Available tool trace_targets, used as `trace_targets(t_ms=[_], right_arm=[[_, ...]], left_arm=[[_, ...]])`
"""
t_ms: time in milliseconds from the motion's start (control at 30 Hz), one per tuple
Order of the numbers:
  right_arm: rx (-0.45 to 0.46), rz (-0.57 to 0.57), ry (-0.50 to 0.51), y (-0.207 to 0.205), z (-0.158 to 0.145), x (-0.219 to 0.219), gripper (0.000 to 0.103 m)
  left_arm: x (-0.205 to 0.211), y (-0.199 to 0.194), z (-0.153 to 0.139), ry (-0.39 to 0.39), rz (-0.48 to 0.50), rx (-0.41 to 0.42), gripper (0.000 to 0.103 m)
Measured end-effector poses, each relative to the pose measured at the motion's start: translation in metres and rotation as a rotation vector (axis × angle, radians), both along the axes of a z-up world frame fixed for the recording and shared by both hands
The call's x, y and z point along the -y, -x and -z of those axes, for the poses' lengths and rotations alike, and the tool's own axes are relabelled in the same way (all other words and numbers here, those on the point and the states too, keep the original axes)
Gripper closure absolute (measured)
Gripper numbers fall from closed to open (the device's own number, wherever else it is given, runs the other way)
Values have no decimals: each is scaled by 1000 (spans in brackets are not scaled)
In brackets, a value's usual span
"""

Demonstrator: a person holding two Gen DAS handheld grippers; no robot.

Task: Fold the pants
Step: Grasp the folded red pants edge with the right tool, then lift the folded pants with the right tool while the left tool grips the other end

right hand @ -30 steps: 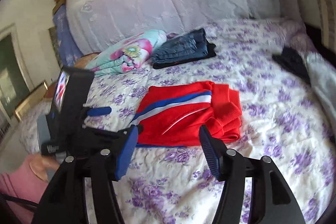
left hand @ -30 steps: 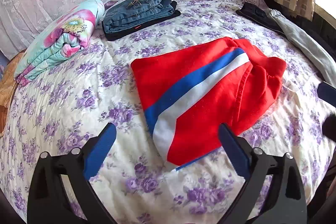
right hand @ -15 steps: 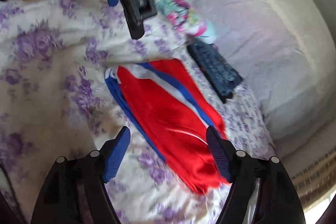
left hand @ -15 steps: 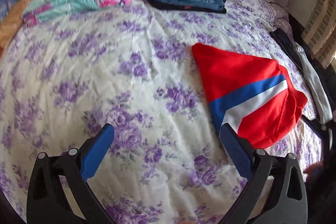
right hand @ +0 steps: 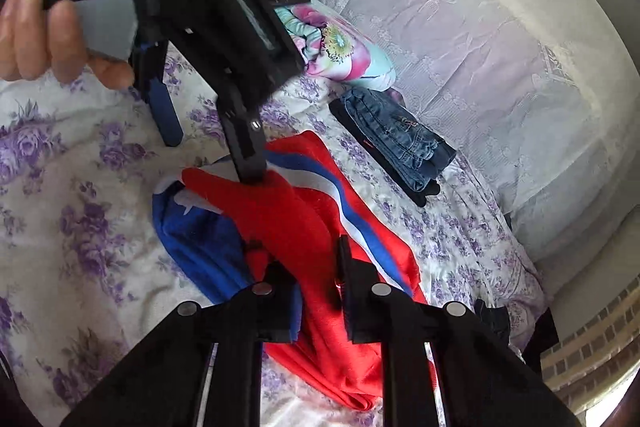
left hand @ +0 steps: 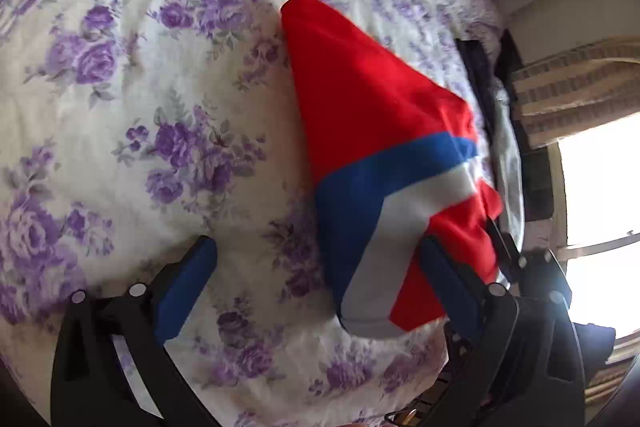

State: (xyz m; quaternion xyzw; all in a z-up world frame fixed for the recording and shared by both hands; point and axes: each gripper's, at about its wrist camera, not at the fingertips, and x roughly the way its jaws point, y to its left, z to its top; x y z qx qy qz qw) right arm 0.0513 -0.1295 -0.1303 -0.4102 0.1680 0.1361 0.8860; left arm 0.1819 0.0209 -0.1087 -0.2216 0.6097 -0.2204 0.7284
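While both tongs hovered clear a second ago, the right tongs [right hand: 316,267] have now closed on the red pants [right hand: 304,227] lying on the bed [right hand: 80,187]. The left tongs [left hand: 316,267] stay wide open, one finger touching the cloth, so another fold seems to be starting.

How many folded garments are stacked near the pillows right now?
2: folded blue jeans on top of a dark garment beneath, beside the floral blanket roll. More may be hidden.
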Motion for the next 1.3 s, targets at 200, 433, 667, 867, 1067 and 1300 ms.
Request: trace_targets(t_ms=[200, 433, 667, 867, 1067, 1300], right_arm=[[-11, -37, 2, -3, 8, -3, 87], [-29, -28, -42, 3, 12, -2, 86], [-44, -33, -85, 5, 13, 3, 85], [-116, -4, -365, 15, -26, 55, 33], [-515, 242, -824, -78, -34, 163, 22], [-891, 195, -1049, -138, 29, 168, 26]], left_arm=[[-6, 10, -9, -68, -53, 38, 4], [39, -2, -6, 34, 32, 16, 5], [56, -15, 4, 56, 40, -22, 5], [52, -17, 6, 62, 81, 24, 55], [41, -10, 3, 91, 88, 89, 67], [35, -7, 5, 98, 98, 102, 67]])
